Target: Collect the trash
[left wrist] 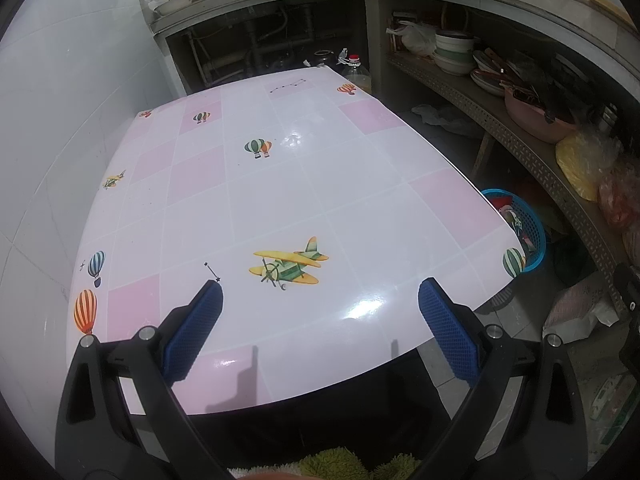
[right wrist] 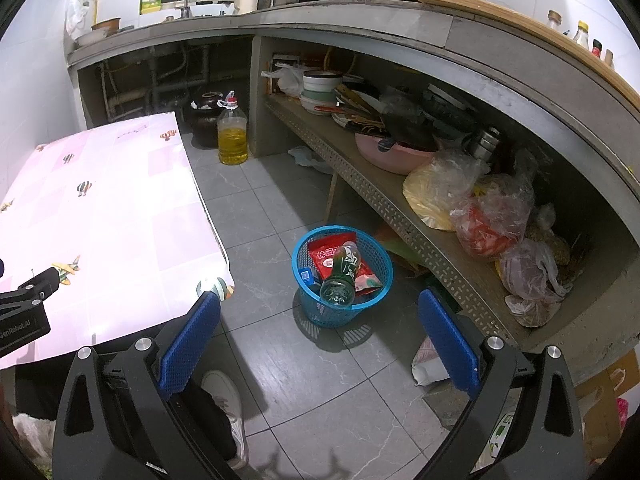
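A blue plastic trash basket [right wrist: 310,312] stands on the grey floor beside the table. In it lie a green plastic bottle [right wrist: 342,276], a red snack wrapper [right wrist: 326,254] and a small blue packet [right wrist: 306,275]. The basket also shows in the left wrist view [left wrist: 534,236], past the table's right edge. My right gripper [right wrist: 320,316] is open and empty, above the floor just short of the basket. My left gripper [left wrist: 320,304] is open and empty over the near edge of the pink-and-white table [left wrist: 280,200]. No loose trash shows on the table top.
A long counter with a perforated shelf [right wrist: 400,208] holds bowls, a pink basin [right wrist: 392,156] and food bags [right wrist: 492,216]. An oil bottle [right wrist: 232,136] and a dark jar [right wrist: 206,116] stand on the floor. A white shoe [right wrist: 226,404] is below my right gripper.
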`<act>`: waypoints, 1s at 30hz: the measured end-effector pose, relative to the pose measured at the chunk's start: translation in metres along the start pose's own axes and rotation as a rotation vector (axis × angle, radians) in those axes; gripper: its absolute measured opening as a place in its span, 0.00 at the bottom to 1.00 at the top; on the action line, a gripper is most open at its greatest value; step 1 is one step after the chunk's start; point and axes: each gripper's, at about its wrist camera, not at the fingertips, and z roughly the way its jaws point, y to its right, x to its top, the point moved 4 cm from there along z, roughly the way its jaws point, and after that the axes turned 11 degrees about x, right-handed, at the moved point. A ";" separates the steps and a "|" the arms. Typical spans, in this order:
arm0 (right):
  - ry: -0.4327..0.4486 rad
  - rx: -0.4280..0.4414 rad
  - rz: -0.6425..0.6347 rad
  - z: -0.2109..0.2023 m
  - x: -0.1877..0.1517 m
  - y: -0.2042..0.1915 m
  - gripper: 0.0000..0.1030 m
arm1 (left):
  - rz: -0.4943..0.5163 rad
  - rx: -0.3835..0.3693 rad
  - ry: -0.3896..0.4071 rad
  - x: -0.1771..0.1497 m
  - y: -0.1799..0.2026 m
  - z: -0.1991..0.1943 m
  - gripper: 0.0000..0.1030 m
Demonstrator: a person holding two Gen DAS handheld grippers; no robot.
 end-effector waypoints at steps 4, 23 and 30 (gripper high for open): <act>-0.001 0.001 0.000 0.000 0.000 0.001 0.94 | 0.001 0.000 0.000 0.000 0.000 0.000 0.92; 0.001 0.001 0.002 0.000 -0.001 0.002 0.94 | 0.004 -0.004 0.000 -0.001 0.002 0.000 0.92; 0.002 -0.002 0.002 -0.001 0.000 0.001 0.94 | 0.005 -0.005 0.002 -0.001 0.002 0.001 0.92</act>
